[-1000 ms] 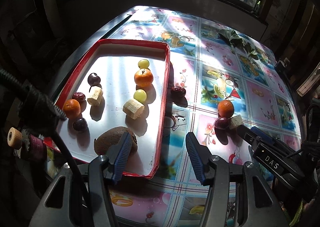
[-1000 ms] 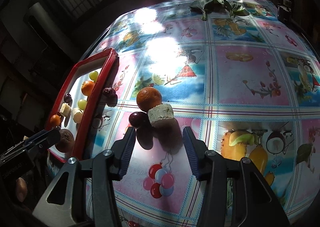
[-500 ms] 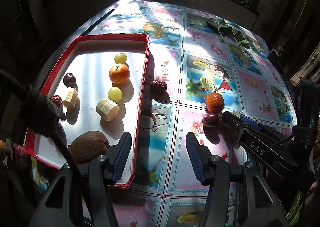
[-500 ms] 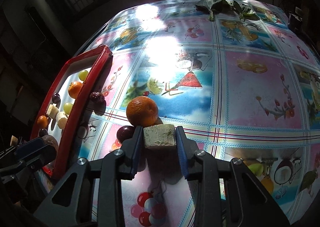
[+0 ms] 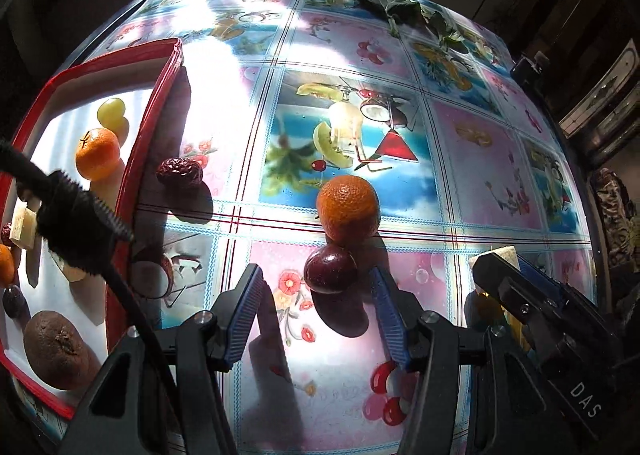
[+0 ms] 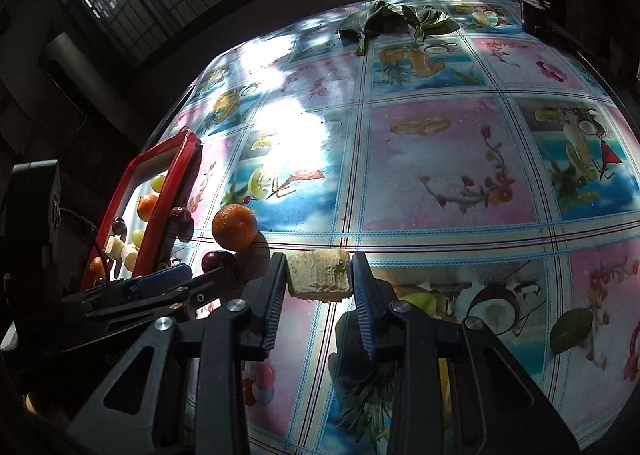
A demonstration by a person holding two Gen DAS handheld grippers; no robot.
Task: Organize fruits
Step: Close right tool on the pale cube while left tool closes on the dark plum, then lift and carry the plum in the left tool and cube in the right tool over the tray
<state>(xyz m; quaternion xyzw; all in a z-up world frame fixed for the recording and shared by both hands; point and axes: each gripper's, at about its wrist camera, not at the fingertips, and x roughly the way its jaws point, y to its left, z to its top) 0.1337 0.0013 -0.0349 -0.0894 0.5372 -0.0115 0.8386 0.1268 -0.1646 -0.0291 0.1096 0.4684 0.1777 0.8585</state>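
My right gripper (image 6: 319, 282) is shut on a pale sugarcane chunk (image 6: 319, 275) and holds it above the tablecloth; its shadow falls below. The chunk shows in the left wrist view (image 5: 505, 253) behind the right gripper's body. My left gripper (image 5: 316, 297) is open, its jaws either side of a dark plum (image 5: 330, 269) that rests against an orange (image 5: 348, 205). A red date (image 5: 179, 172) lies beside the red tray (image 5: 149, 135). The tray holds an orange (image 5: 97, 153), a green grape (image 5: 111, 111), a kiwi (image 5: 54, 349), cane pieces and dark fruits.
Green leaves (image 6: 384, 21) lie at the table's far edge. A dark object (image 6: 534, 9) stands at the far right corner. The left gripper (image 6: 160, 287) is close to my right gripper's left side. The printed tablecloth (image 6: 440, 159) stretches to the right.
My right gripper has lifted the sugarcane chunk off the table and carried it right. My left gripper has moved right from the tray, its open jaws now around the plum.
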